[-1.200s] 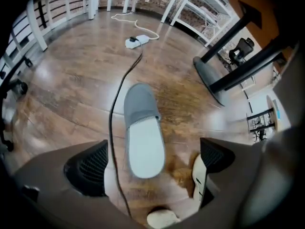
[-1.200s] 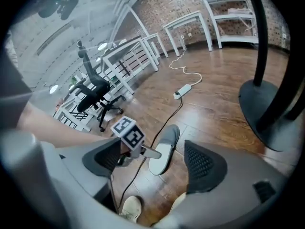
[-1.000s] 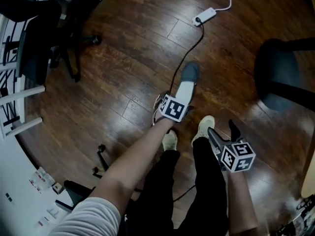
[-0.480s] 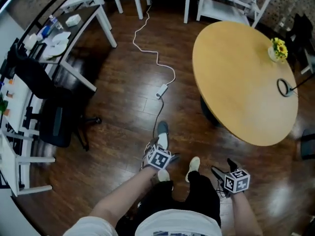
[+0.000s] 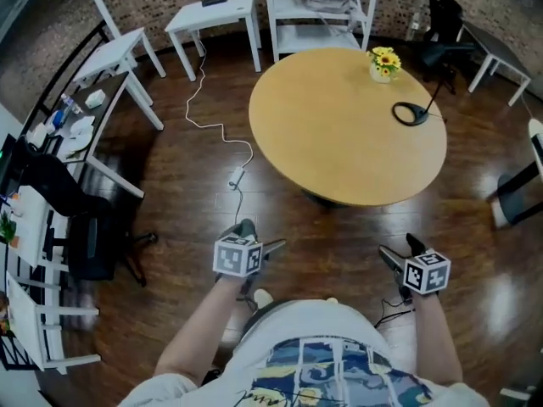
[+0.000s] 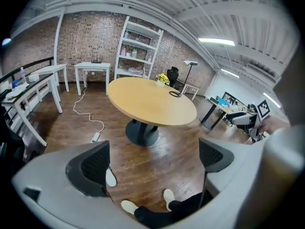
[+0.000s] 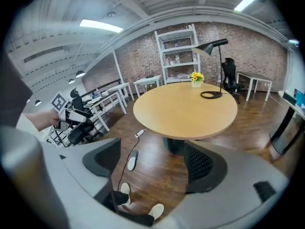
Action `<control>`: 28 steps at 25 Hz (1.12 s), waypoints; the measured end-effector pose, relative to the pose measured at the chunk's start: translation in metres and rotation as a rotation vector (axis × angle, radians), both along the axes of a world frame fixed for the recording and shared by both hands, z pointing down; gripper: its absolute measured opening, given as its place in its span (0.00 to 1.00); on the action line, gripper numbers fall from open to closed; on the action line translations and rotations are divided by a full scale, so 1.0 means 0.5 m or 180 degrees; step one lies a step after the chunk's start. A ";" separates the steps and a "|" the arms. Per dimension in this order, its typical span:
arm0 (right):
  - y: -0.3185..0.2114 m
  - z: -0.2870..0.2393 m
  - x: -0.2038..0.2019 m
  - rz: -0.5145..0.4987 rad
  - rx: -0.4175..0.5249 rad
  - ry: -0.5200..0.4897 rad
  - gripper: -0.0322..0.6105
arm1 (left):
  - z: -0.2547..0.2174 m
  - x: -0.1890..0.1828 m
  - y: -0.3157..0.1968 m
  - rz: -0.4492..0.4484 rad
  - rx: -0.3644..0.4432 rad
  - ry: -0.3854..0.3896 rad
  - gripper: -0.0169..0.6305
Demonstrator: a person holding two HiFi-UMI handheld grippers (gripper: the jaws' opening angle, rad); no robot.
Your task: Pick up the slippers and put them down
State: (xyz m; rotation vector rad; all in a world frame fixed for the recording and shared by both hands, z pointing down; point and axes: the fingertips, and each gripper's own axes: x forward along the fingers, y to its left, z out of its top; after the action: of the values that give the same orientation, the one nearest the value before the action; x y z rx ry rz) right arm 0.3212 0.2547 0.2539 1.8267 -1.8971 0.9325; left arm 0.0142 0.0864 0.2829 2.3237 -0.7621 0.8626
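Observation:
One grey slipper with a white insole (image 7: 132, 160) lies on the dark wood floor beside a black cable. In the head view only its grey toe (image 5: 246, 226) shows above the left gripper's marker cube. In the left gripper view its white part (image 6: 110, 178) peeks out beside the left pad. My left gripper (image 5: 265, 248) is held well above the floor, open, with only floor and the person's shoes between its pads (image 6: 90, 168). My right gripper (image 5: 399, 248) is also open and holds nothing, level with the left one. No second slipper is visible.
A round wooden table (image 5: 348, 125) on a dark pedestal stands just ahead, with a flower pot (image 5: 383, 62) and a lamp base (image 5: 410, 113) on it. A white cable and power strip (image 5: 236, 176) lie on the floor. A black office chair (image 5: 89, 244) and white desks stand left.
The head view has swung up from the floor to the room. Both grippers have come up and back from the floor; the slipper stays lying on it, near the left gripper.

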 end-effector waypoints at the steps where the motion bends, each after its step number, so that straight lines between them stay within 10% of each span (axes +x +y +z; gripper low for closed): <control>1: 0.018 -0.015 0.034 0.0040 0.0049 0.0002 0.68 | -0.011 0.030 0.024 -0.0046 -0.0021 0.0023 0.93; 14: 0.231 -0.044 0.241 0.0088 0.0170 -0.0104 0.68 | -0.081 0.262 0.235 -0.0072 0.0007 -0.0065 0.92; 28: 0.244 -0.034 0.199 -0.0177 0.0178 -0.0158 0.68 | -0.082 0.238 0.296 -0.0200 0.0011 -0.0101 0.92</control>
State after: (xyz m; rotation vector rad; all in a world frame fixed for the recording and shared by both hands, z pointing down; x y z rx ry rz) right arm 0.4209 0.3768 0.2369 1.7878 -2.0124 0.9234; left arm 0.1330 0.2342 0.2421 2.2814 -0.8460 0.8728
